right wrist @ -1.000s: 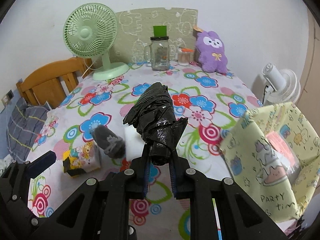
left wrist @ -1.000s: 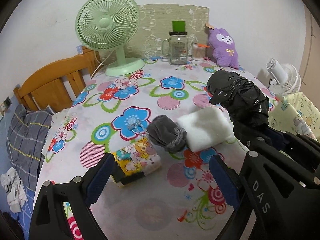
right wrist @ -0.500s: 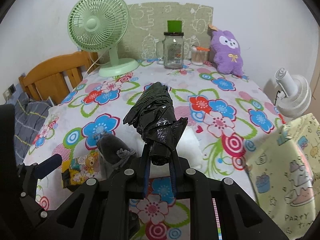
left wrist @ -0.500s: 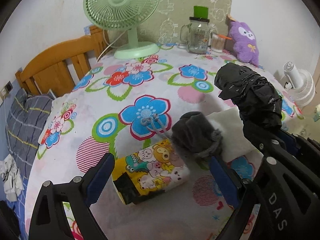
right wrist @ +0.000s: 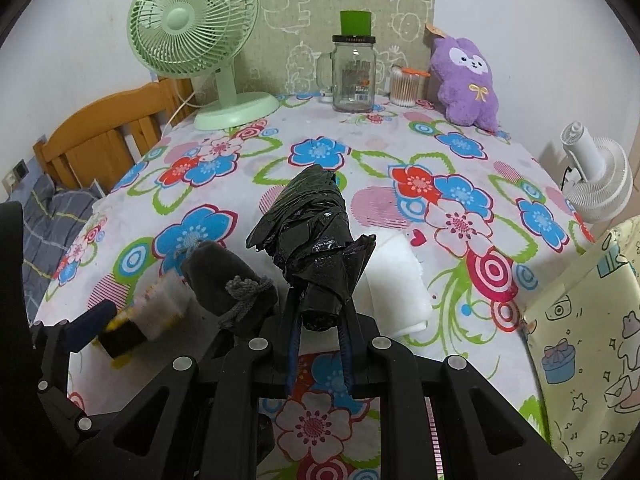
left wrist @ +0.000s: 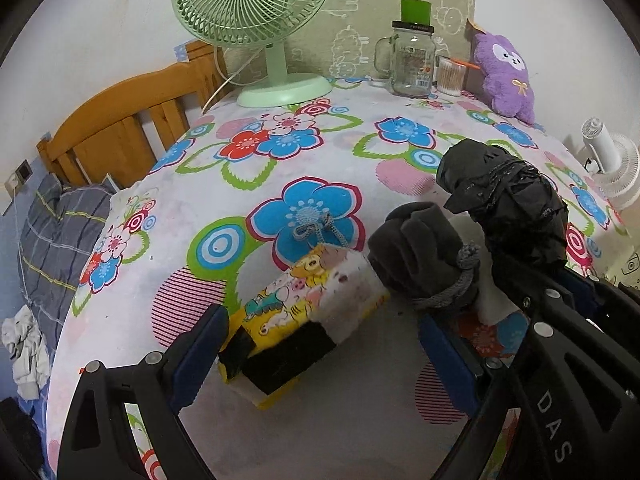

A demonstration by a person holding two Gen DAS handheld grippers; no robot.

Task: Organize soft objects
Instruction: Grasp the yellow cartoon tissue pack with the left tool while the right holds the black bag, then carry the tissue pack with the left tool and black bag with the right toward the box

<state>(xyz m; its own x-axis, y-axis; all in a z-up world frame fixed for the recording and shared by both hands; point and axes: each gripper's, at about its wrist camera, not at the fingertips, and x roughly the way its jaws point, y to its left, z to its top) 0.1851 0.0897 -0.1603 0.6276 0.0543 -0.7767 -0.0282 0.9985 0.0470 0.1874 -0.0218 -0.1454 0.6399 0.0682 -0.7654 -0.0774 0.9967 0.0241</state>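
Right claw clenched on black plastic bag bundle. Left claw released, straddling cartoon-print tissue pack on desk; grey drawstring pouch beside it.

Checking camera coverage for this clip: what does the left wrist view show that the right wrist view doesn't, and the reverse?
Left wrist only: the open left gripper framing the cartoon-print packet, the packet's printed top, and white cloth on the floor.

Right wrist only: the right gripper shut on the black plastic bundle, the full white foam block, and the yellow gift bag.

Both: the dark grey pouch, green fan, glass jar, purple plush, floral tablecloth, white fan.
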